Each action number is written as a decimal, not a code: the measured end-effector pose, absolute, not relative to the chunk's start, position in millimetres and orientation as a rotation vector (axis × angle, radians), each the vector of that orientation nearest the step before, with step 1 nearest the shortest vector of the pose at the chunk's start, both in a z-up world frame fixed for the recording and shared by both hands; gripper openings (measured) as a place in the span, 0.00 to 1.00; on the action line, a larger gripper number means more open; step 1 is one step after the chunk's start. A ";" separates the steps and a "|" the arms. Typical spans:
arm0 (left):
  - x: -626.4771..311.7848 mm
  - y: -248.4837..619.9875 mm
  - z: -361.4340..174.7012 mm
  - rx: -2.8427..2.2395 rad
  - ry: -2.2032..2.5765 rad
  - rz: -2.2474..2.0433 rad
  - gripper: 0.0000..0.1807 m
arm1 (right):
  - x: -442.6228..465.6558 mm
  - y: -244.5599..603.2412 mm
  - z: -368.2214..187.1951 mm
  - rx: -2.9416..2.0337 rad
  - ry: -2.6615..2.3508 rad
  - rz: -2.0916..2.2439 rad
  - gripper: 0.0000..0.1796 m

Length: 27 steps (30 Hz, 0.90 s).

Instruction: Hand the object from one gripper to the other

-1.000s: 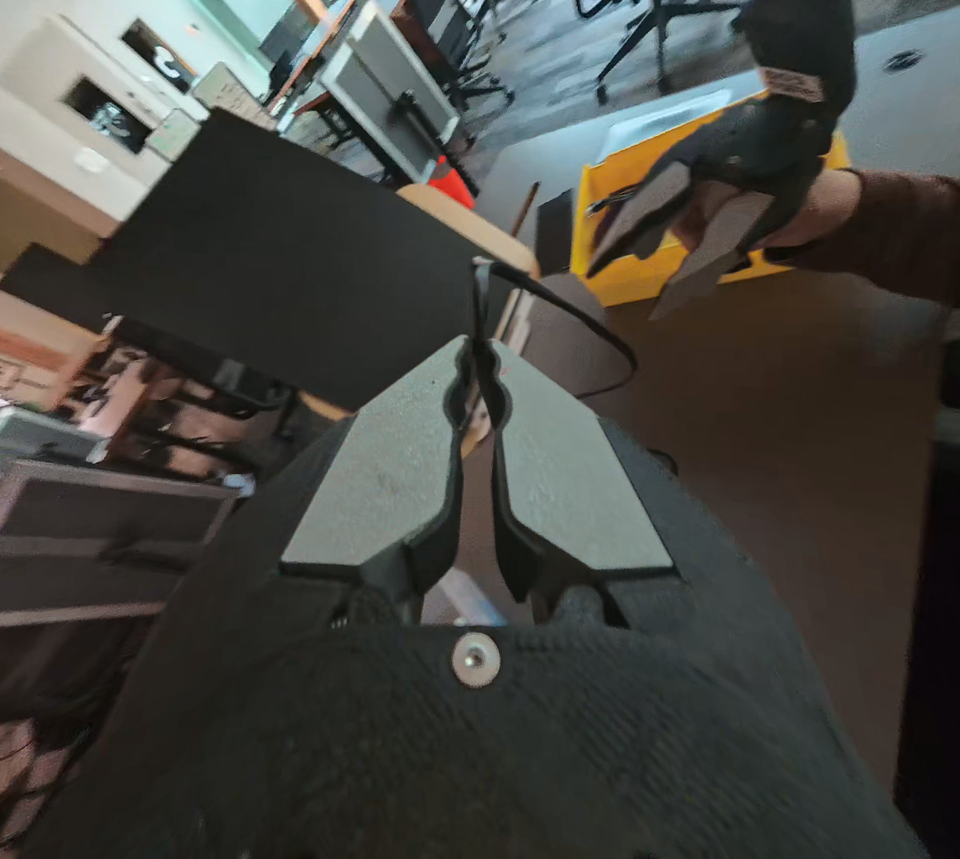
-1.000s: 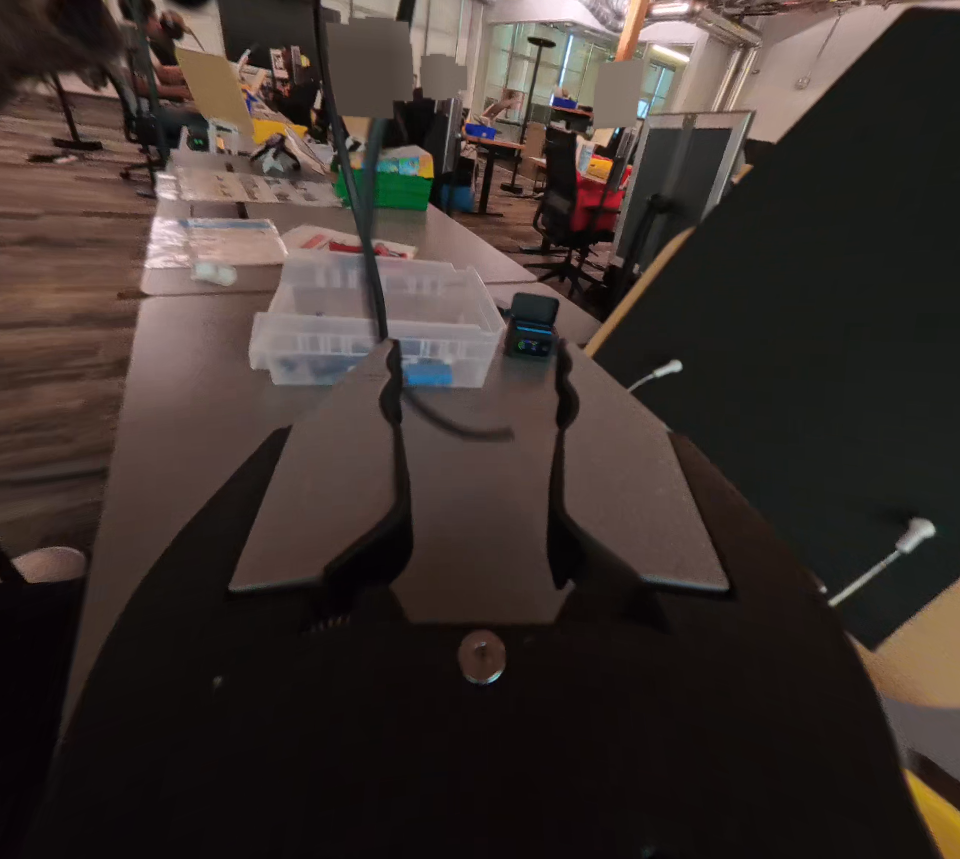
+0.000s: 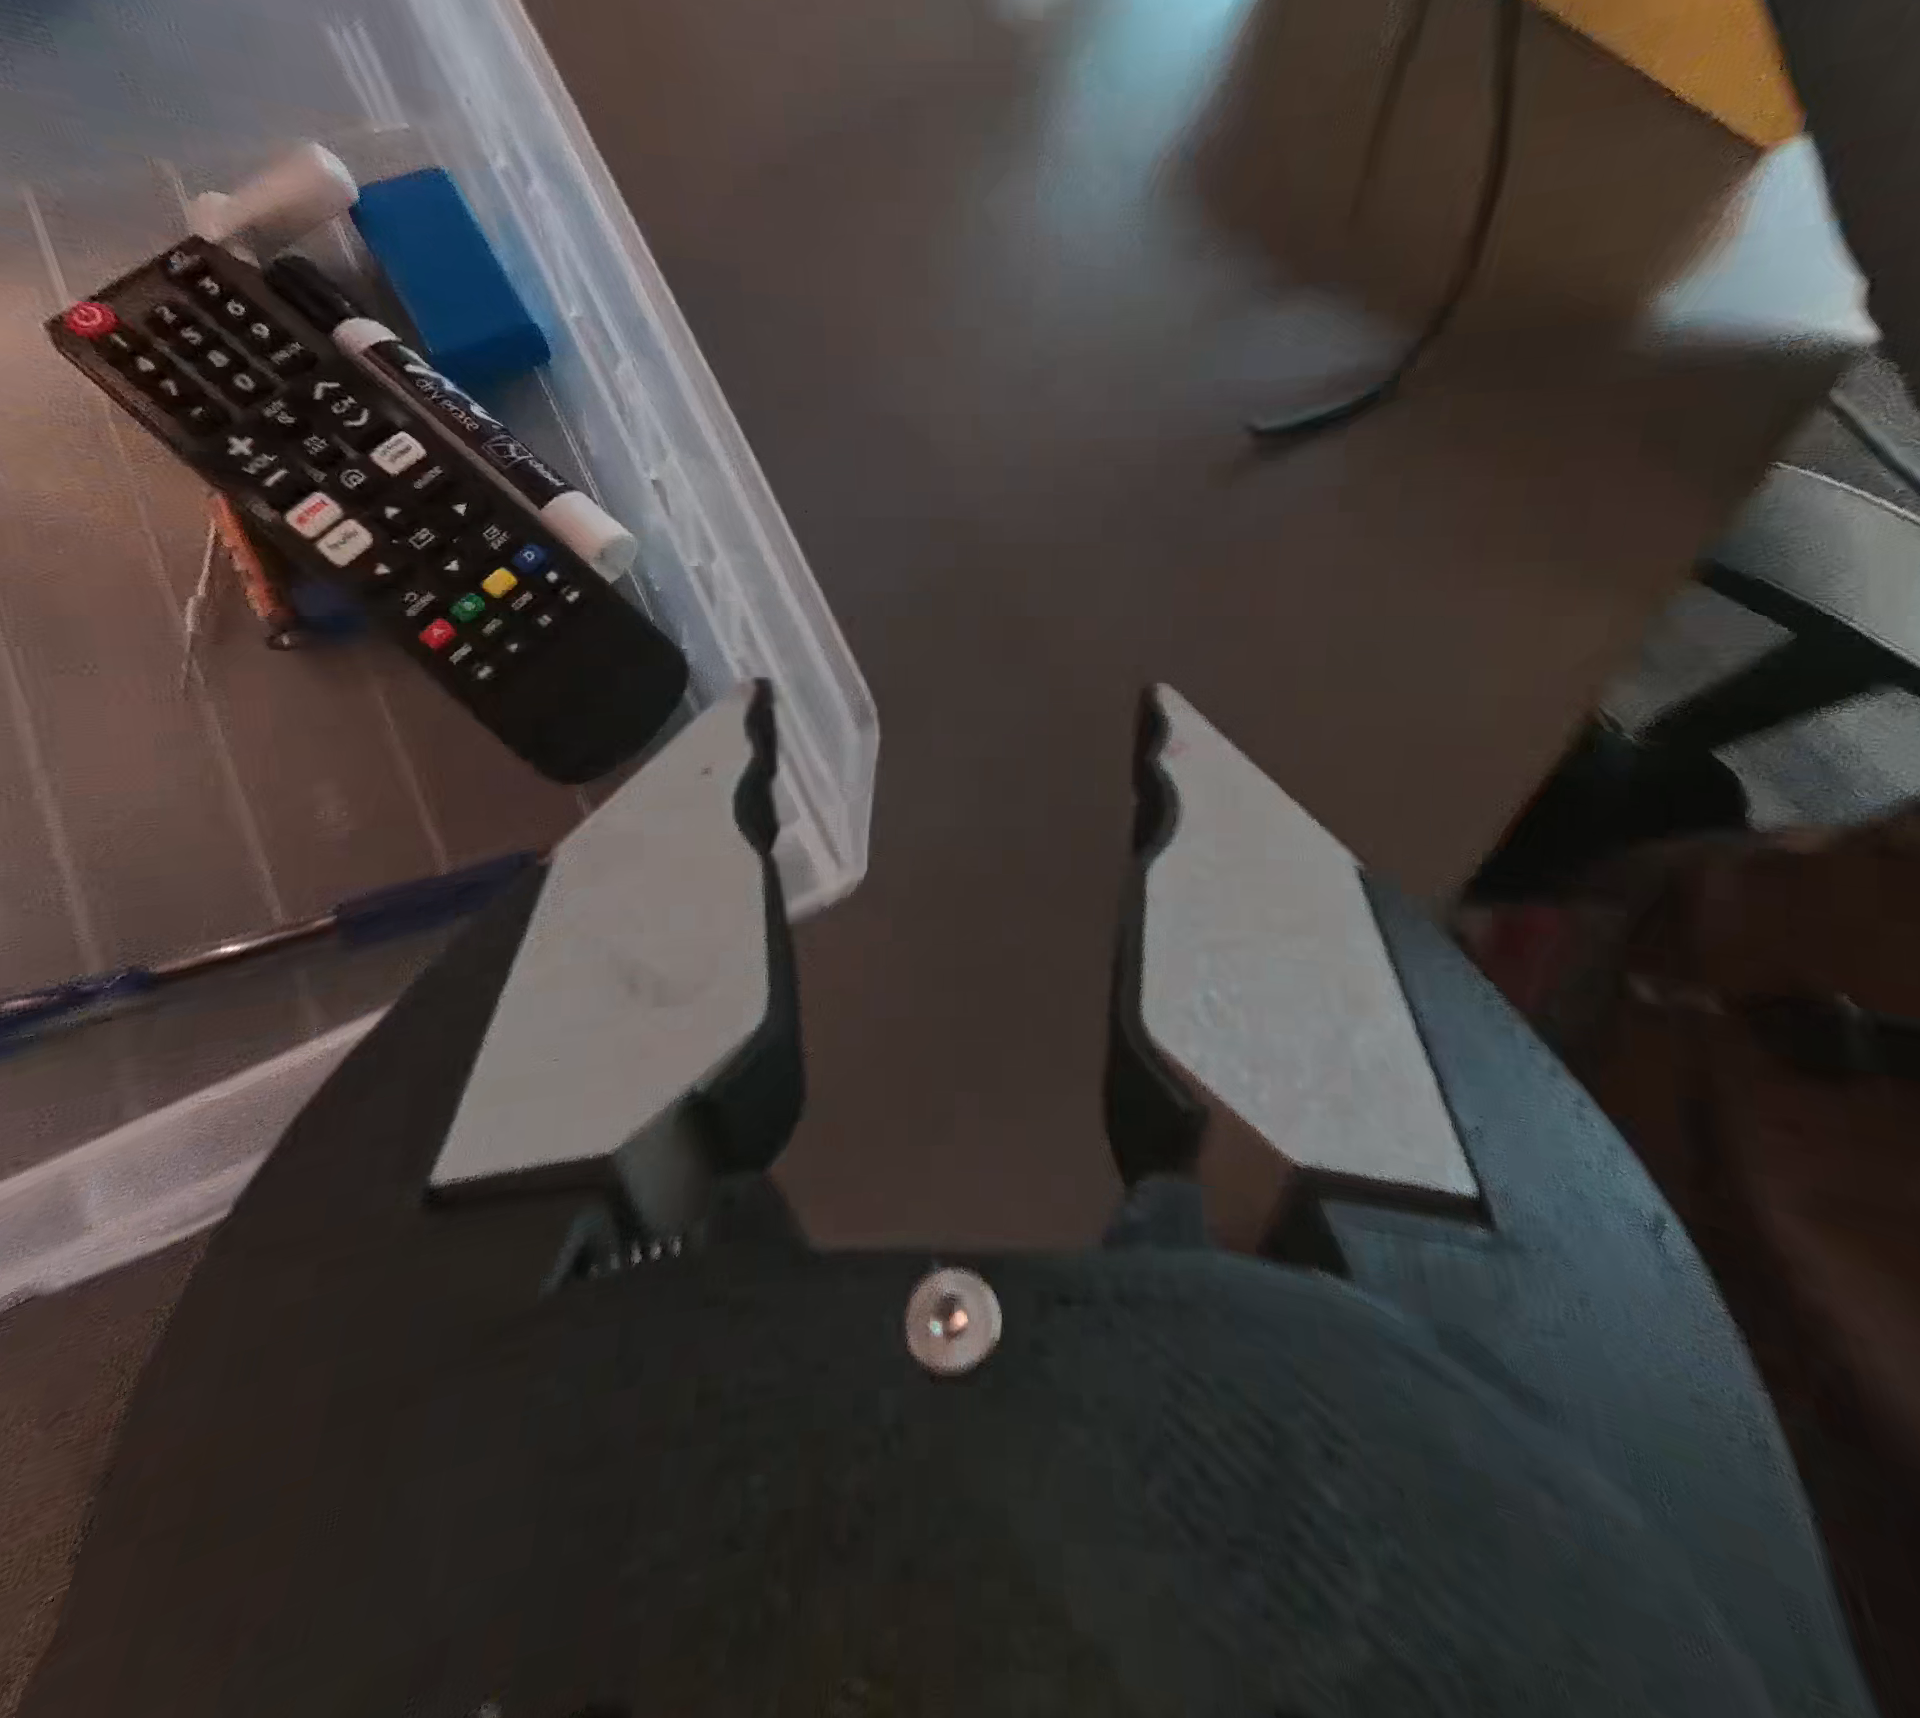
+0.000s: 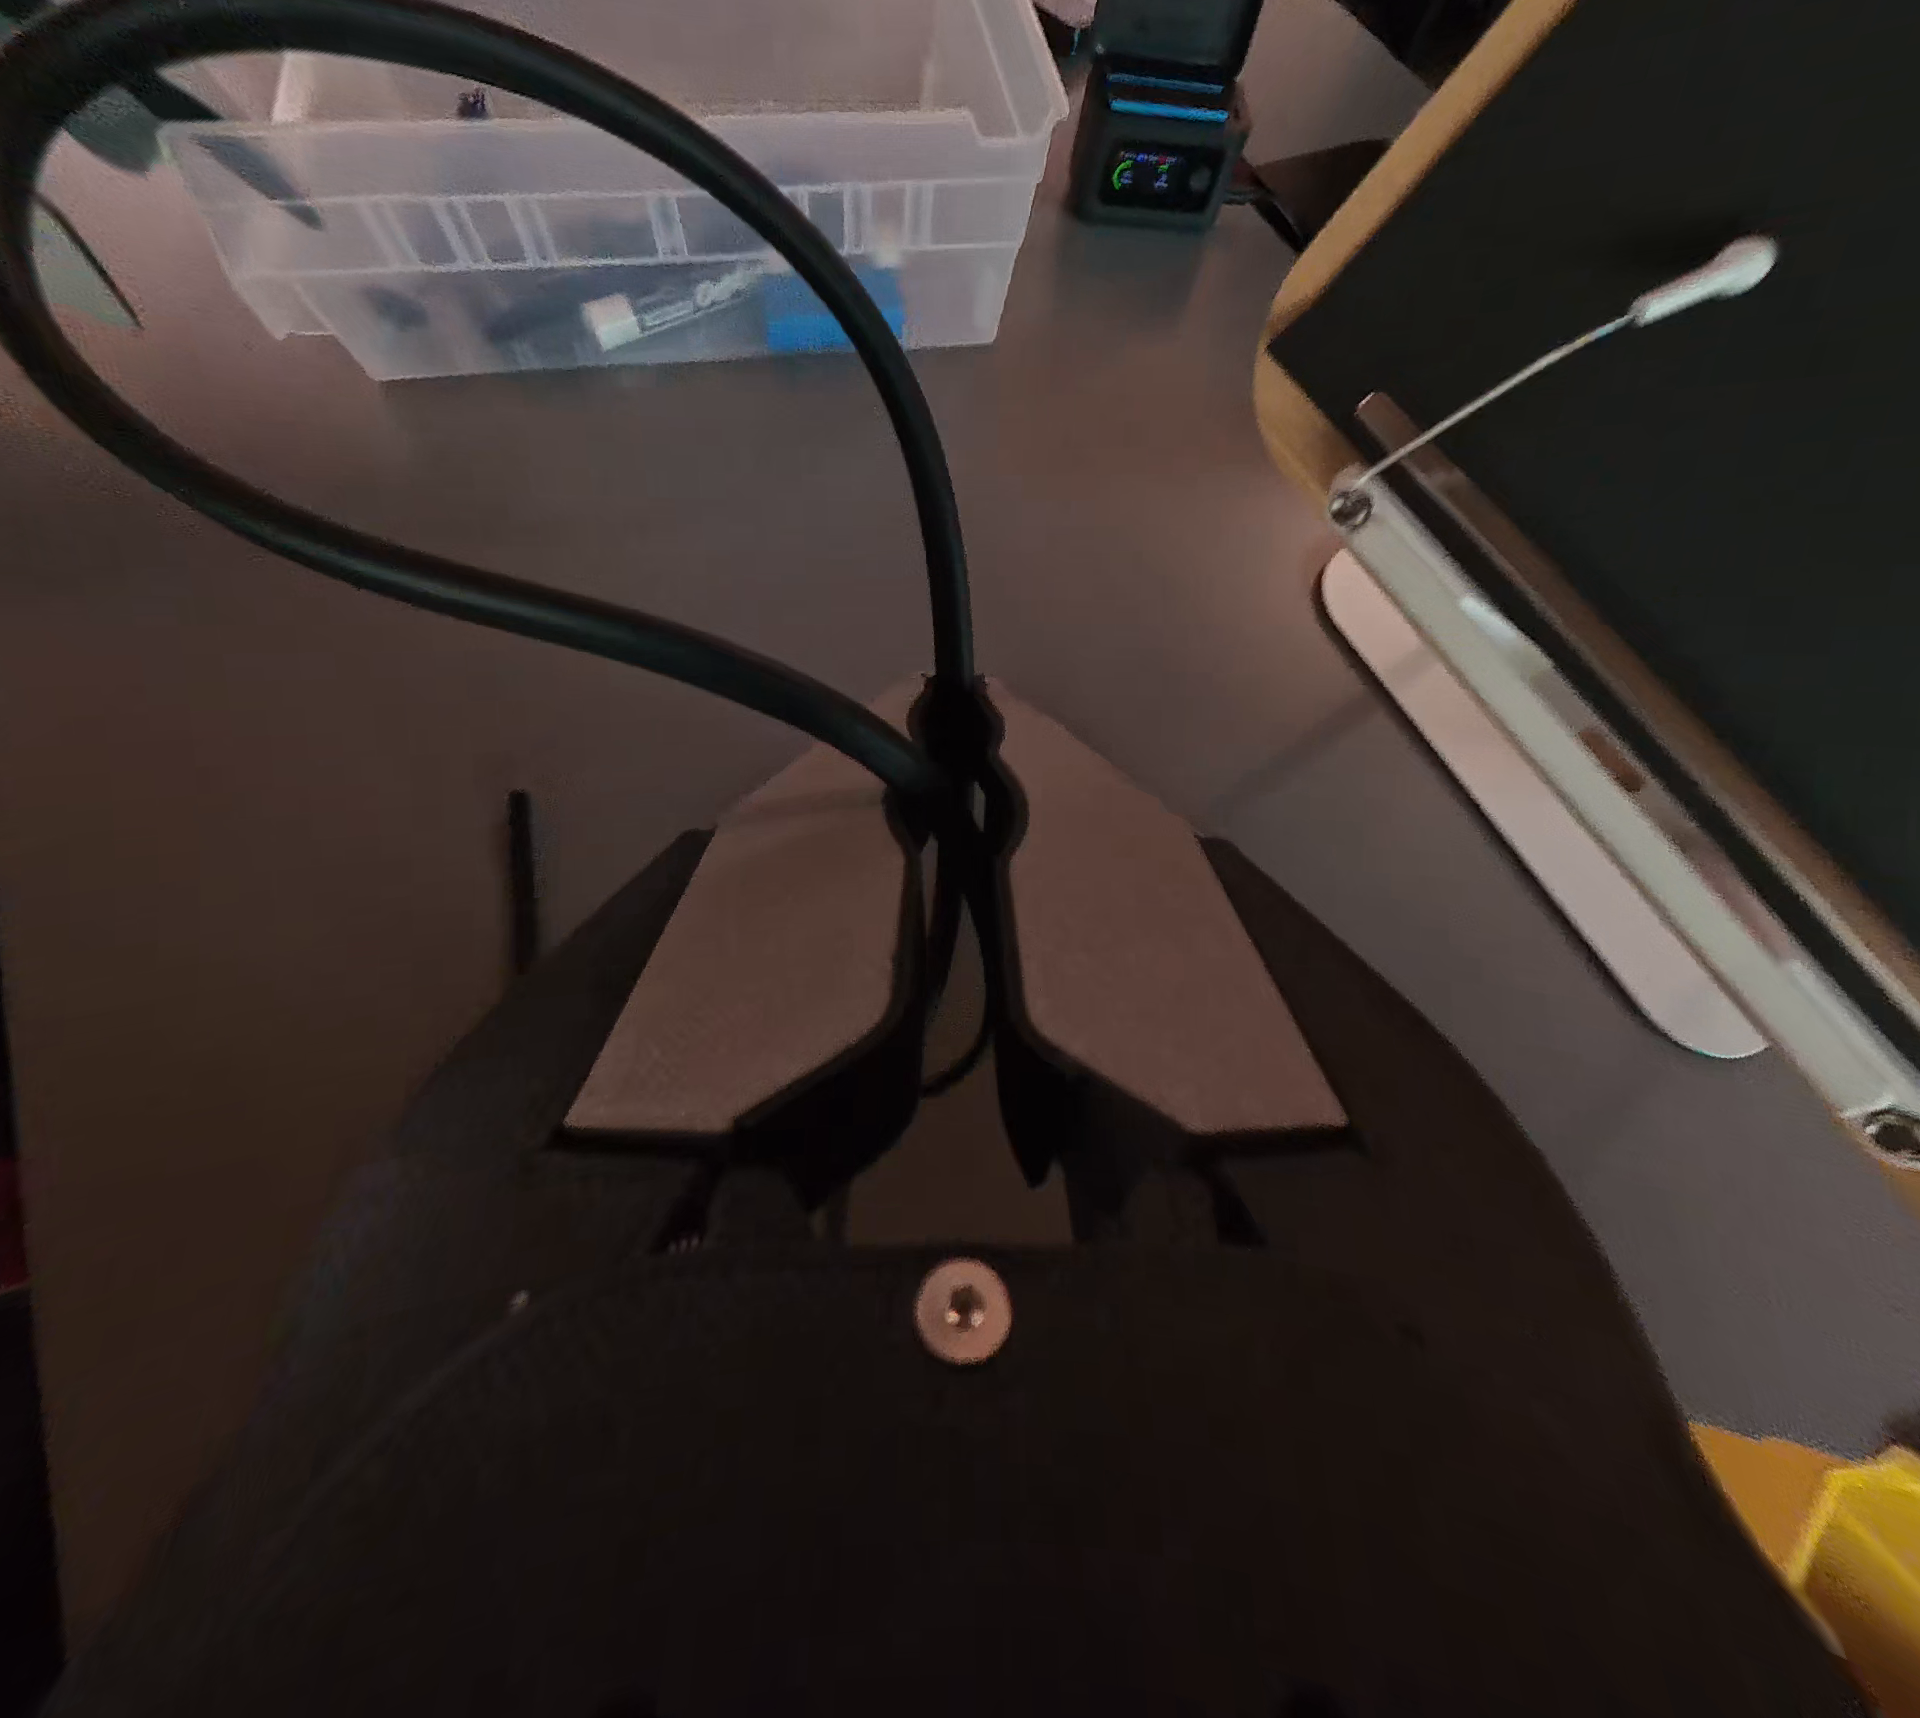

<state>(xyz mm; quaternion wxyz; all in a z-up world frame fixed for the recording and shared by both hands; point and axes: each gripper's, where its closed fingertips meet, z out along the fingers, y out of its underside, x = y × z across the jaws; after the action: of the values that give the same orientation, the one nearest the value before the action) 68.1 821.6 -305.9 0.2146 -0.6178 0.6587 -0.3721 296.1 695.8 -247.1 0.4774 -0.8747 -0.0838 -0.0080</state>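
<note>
Cable [image 4: 582,608], black, loops up and to the left from the right gripper [image 4: 961,733], whose jaws are clenched on it at the tips above the grey table [image 4: 1091,473]. Clear plastic bin [image 4: 977,68] sits far across the table, a small black device [image 4: 1158,99] just right of it. Left gripper [image 3: 951,712] is released and empty, jaws spread, beside the bin corner. Inside the bin: black remote [image 3: 353,505], marker [image 3: 468,432], blue block [image 3: 447,266].
</note>
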 end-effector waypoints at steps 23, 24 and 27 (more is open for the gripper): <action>220.4 693.9 -234.4 -1.129 2.140 -0.893 0.48 | 261.2 714.1 -228.0 -1.909 -0.650 -0.836 0.00; 226.1 693.4 -242.9 -1.119 2.158 -0.854 0.47 | 263.0 713.1 -230.6 -1.912 -0.661 -0.843 0.01; 240.9 686.8 -259.7 -1.099 2.188 -0.817 0.45 | 270.9 712.4 -240.2 -1.924 -0.699 -0.889 0.01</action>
<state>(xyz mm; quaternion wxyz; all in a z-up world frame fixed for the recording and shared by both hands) 240.9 686.8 -259.7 0.2766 -0.4092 0.8146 -0.3041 270.9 712.4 -240.2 0.4392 -0.7745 -0.2813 -0.3579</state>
